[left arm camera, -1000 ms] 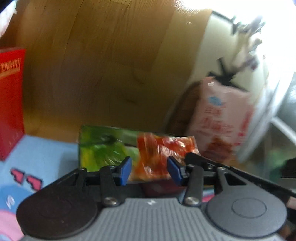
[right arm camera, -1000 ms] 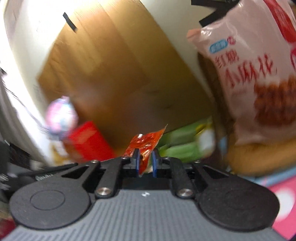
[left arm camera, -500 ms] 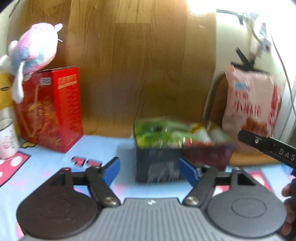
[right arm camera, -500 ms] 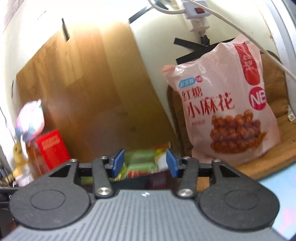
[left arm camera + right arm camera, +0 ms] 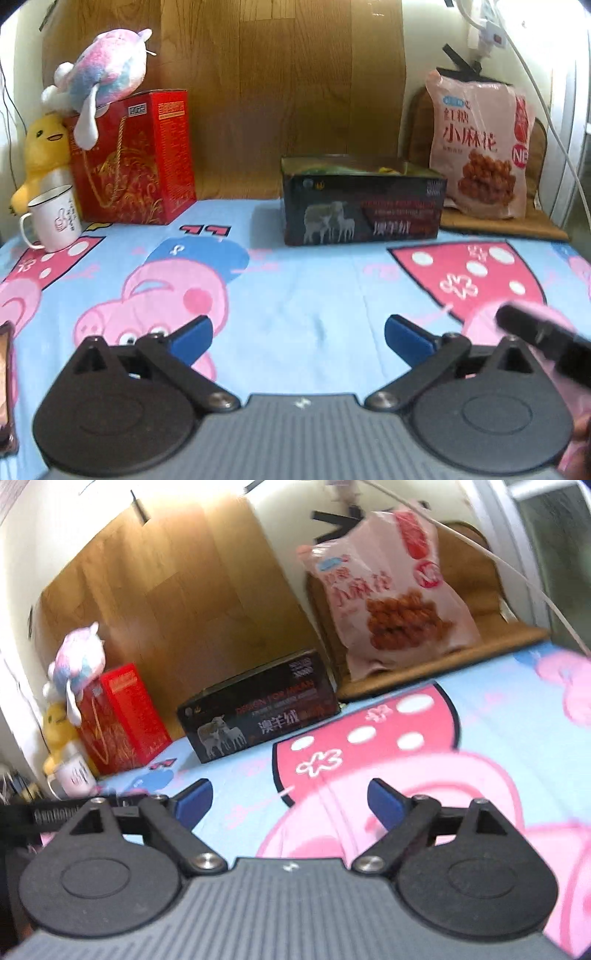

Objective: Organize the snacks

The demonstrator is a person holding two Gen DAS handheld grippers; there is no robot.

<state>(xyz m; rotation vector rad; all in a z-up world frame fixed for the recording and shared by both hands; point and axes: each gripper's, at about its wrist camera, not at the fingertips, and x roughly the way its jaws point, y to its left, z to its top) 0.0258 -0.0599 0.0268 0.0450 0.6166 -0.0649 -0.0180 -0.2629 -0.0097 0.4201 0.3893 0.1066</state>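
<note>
A dark open-top box [image 5: 364, 201] with sheep printed on its front stands at the back of the cartoon-print cloth; green and yellow snack packets [image 5: 343, 168] just show over its rim. In the right wrist view the same box [image 5: 258, 720] sits left of centre. My left gripper [image 5: 298, 338] hangs well in front of the box, its jaws opening wide with nothing between them. My right gripper [image 5: 290, 801] is likewise back from the box, jaws opening, empty. Part of the right gripper [image 5: 543, 341] shows blurred at the right of the left wrist view.
A big pink snack bag [image 5: 480, 147] leans on a brown cushion [image 5: 532, 221] right of the box. At back left stand a red gift box [image 5: 136, 158] with a plush toy [image 5: 99, 79] on top, a yellow duck toy [image 5: 42, 147] and a white mug [image 5: 55, 218]. A brown object [image 5: 5, 369] lies at the far left edge.
Both grippers pulled back from over the box and opened wide. The right gripper let go of the orange-red packet it held; the box now stands far ahead.
</note>
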